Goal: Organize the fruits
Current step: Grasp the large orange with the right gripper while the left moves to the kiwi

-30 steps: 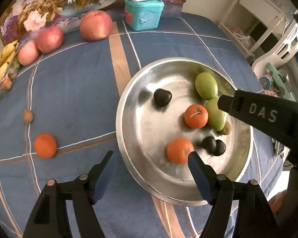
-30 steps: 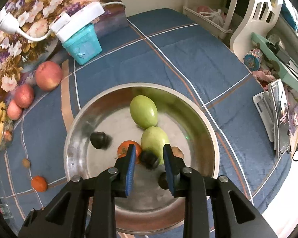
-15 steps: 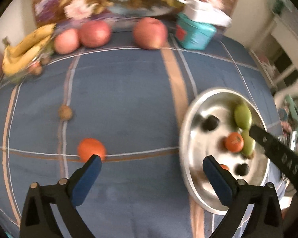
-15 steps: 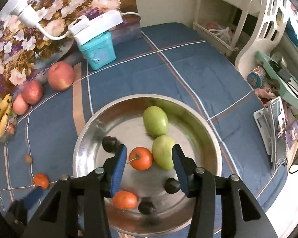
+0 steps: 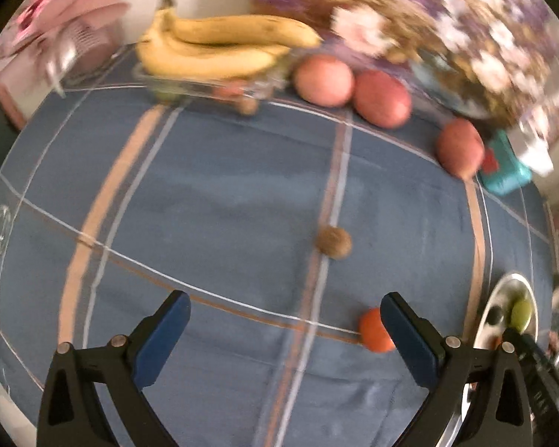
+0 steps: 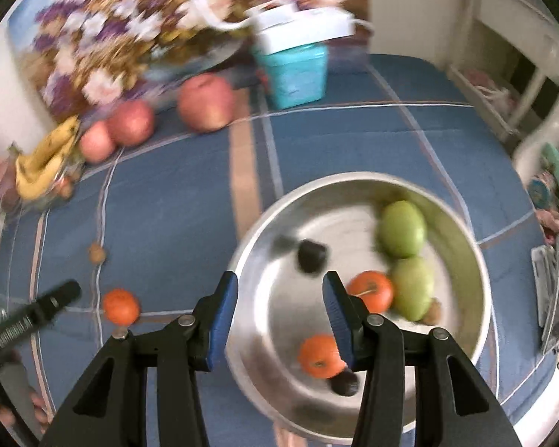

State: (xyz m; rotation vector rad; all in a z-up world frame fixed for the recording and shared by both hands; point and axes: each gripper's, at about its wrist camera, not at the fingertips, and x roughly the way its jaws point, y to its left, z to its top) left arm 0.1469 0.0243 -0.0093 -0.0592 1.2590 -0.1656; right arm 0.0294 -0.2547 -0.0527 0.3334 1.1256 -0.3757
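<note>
Left wrist view puts the loose orange (image 5: 375, 330) at about four o'clock from the midpoint of your left gripper (image 5: 285, 329), just inside and partly behind the right-hand blue pad, so you would need to slide that gripper rightward to centre it. The fruit is round, with no long axis to line up on. Your left gripper is the nearer one; its fingers stand wide apart and hold nothing. Your right gripper (image 6: 280, 311) hangs over the steel bowl's (image 6: 477, 268) near rim, fingers also apart and empty. Count what lies loose on the cloth: one orange, one small brown nut (image 5: 333, 242), three apples (image 5: 382, 98) and one bunch of bananas (image 5: 220, 50) at twelve o'clock. In the bowl you have two orange fruits, two green ones, two or three dark ones and one brown nut.
</note>
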